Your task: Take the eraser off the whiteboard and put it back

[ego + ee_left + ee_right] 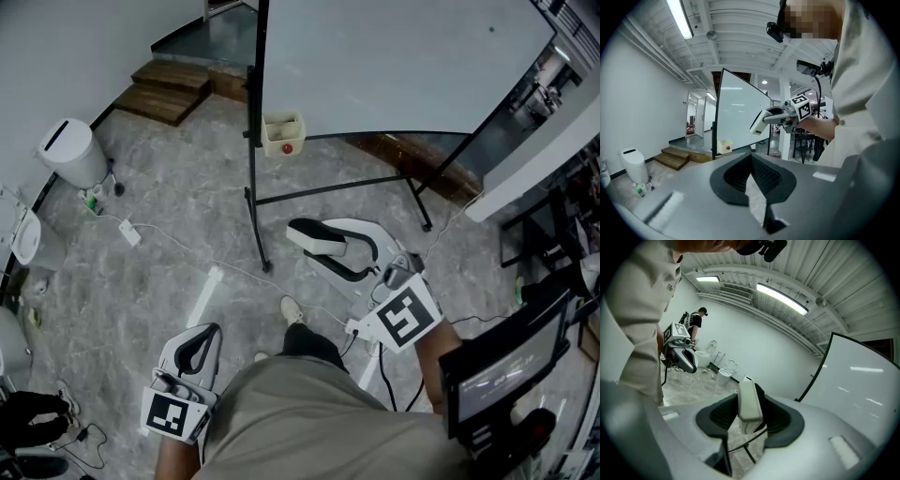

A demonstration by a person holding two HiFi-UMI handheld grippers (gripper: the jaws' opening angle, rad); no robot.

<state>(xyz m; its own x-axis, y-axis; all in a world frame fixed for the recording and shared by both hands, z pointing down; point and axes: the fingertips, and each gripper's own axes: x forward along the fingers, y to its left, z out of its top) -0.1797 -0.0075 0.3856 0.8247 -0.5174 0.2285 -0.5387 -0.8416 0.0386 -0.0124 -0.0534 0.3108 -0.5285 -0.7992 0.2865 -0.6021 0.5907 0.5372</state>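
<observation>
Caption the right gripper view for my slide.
Right gripper holds the eraser between its fingers, whiteboard at right.

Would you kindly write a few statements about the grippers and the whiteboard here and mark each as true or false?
1. The right gripper holds the eraser between its jaws. True.
2. The left gripper grips a marker. False: its jaws are together with nothing between them.
3. The whiteboard stands on a black frame. True.
4. The whiteboard is covered with writing. False: the side that shows is blank.
5. The eraser is stuck to the whiteboard. False: it is off the board, in the right gripper.
</observation>
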